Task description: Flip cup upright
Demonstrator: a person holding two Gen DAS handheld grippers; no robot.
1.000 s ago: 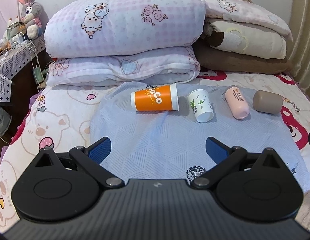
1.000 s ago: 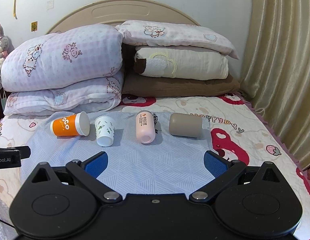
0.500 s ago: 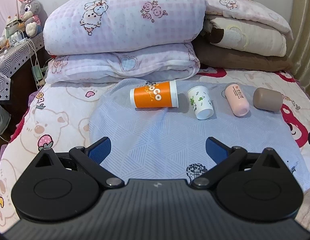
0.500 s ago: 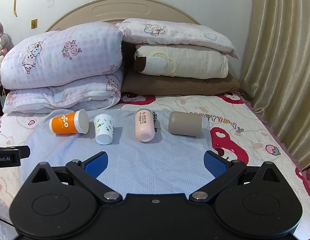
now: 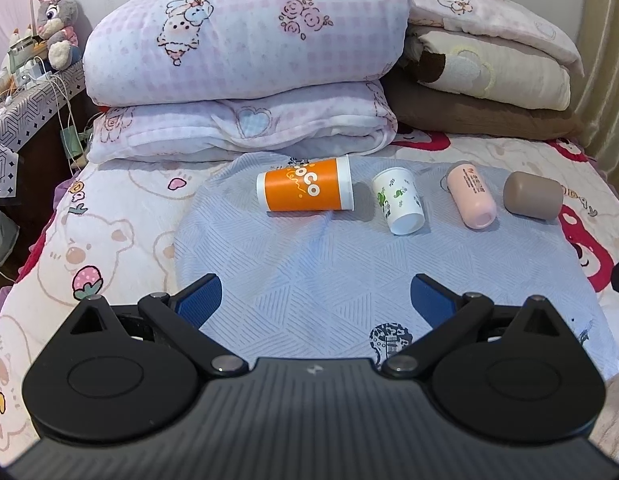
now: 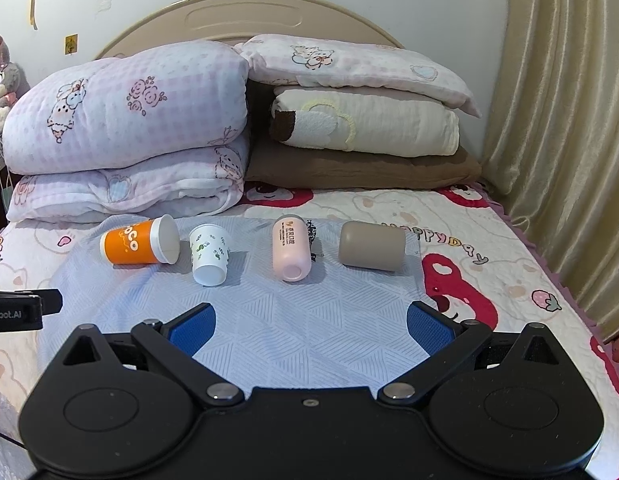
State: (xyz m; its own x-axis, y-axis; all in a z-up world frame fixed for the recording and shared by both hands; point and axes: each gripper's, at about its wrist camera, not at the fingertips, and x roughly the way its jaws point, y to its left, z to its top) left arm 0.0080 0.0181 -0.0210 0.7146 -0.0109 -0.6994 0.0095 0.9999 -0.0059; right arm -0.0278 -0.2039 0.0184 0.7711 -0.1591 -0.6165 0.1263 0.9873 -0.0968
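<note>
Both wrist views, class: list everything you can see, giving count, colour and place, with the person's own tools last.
Orange cup: 1, orange and white, on its side, left end of the row.
Paper cup: 1, white with green print, on its side.
Pink bottle: 1, pink, lying down.
Brown cup: 1, on its side, right end.
Blue cloth: 1, under the row.
Folded quilts: stacked at the headboard.
Plush rabbit: 1, grey, far left.
Left gripper: fingers open.
Right gripper: fingers open.
</note>
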